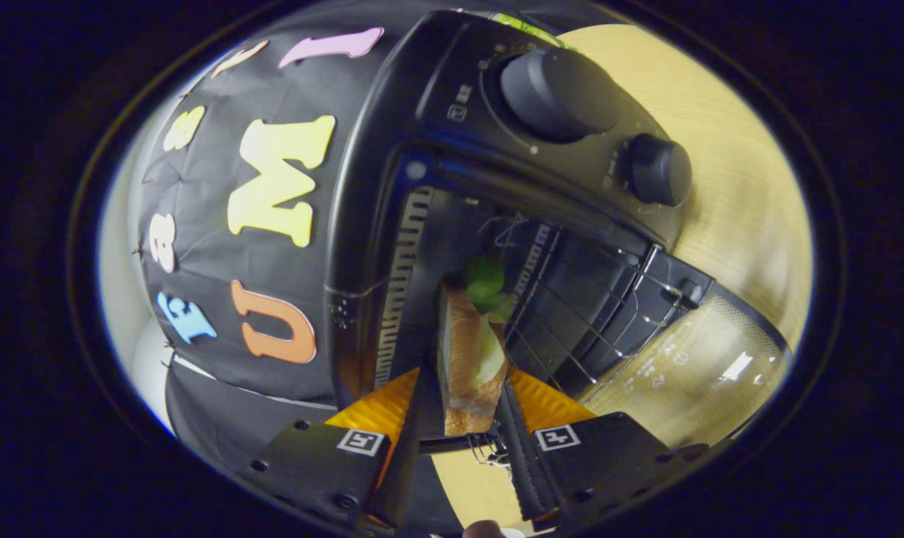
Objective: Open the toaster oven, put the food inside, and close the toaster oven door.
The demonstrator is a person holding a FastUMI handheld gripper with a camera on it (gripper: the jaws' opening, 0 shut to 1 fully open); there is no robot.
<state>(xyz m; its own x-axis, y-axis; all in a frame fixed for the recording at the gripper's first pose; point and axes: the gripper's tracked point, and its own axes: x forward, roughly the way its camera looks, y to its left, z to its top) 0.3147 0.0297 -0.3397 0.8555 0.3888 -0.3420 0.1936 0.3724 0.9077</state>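
Observation:
My gripper [467, 388] is shut on a sandwich [468, 357], a slab of browned bread with pale filling and green lettuce at its far end. Both fingers press on its flat sides and the sandwich stands on edge between them. Just ahead stands the black toaster oven [392, 149], seen rolled to one side. Its glass door [706, 366] hangs open, and the dark cavity with the wire rack [594, 314] shows beyond the sandwich. The lettuce end reaches to the mouth of the cavity. Two round knobs [556, 93] sit on the oven's control panel.
The oven stands on a light wooden table [736, 149]. The black cloth wall [220, 299] rises close behind and beside the oven. The open door juts out over the table toward me, beside my fingers.

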